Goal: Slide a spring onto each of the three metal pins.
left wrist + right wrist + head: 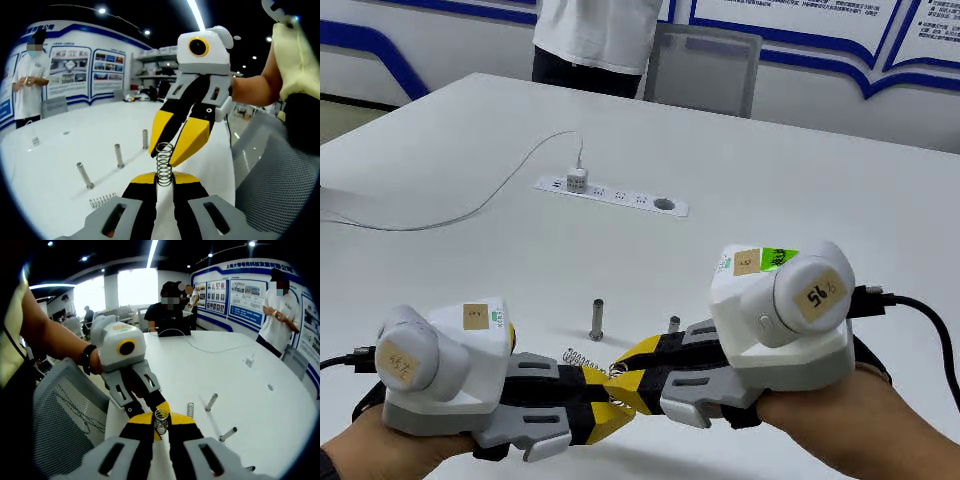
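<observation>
My left gripper [164, 180] is clamped on the lower end of a spring [164, 161], jaws pinched in on the coils so it sticks straight out past the tips. My right gripper [160, 424] faces it nose to nose, jaws drawn together on the other end of the same spring. It looks like a two-handed hold to regrip or straighten the spring before threading it, since a short springy coil is easier to aim when the free end is steadied. The spring is in the air between the two grippers, not on a pin. Just beyond the tips a loose spring [102, 201] lies on its side on the white table [770, 200], probably waiting its turn. Past that come the near pin [84, 175], middle pin [119, 156] and far pin [145, 139], upright in a spaced row, all bare, so I judge no pin is loaded yet. Farther back is a power strip [610, 195] with a white plug [577, 180] and its cable. A grey chair [705, 65] and a standing person [595, 40] are at the far edge.
</observation>
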A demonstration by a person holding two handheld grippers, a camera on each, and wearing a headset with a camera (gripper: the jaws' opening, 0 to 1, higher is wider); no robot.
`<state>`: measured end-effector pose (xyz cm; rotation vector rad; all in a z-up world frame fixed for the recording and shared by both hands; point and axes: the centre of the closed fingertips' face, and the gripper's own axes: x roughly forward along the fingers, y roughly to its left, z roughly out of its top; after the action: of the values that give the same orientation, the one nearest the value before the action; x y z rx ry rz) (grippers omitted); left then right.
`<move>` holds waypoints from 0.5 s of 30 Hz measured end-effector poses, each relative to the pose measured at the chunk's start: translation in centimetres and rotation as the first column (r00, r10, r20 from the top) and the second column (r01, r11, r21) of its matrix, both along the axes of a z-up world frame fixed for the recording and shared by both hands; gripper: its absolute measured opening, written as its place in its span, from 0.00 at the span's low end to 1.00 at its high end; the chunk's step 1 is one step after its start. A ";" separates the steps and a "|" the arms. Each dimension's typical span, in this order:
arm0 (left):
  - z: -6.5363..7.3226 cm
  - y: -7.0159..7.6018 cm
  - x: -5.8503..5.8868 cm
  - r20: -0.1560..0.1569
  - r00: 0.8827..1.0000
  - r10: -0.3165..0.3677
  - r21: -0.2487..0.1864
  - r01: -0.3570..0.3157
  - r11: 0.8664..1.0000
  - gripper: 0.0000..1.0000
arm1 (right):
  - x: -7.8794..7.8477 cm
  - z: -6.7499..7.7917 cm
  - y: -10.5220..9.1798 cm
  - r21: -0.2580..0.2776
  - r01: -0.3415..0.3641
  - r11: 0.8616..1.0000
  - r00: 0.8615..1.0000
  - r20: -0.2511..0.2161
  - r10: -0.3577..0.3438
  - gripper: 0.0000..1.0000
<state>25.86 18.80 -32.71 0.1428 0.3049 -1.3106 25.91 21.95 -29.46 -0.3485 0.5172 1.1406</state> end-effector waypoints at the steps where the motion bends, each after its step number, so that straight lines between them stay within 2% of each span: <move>1: 0.1 0.0 0.0 0.001 1.000 0.002 -0.003 -0.002 1.000 0.11 | 0.0 0.1 0.0 0.002 0.001 1.000 1.000 0.002 -0.001 0.12; 7: 0.3 0.4 0.5 0.021 1.000 0.019 -0.002 -0.019 1.000 0.14 | 0.5 0.5 -0.3 0.012 0.020 1.000 1.000 0.010 -0.020 0.12; 12: 0.4 1.3 1.6 0.036 0.997 0.068 0.001 -0.068 0.998 0.20 | 1.1 0.7 -0.9 0.016 0.041 0.999 0.999 0.015 -0.041 0.12; 15: 0.4 2.1 2.3 0.055 0.993 0.103 0.012 -0.104 0.995 0.25 | 1.5 0.9 -1.3 0.019 0.056 0.998 0.998 0.019 -0.057 0.12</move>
<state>28.14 20.86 -32.27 0.1730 0.2719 -1.2001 27.45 20.60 -28.56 -0.3269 0.4959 1.0856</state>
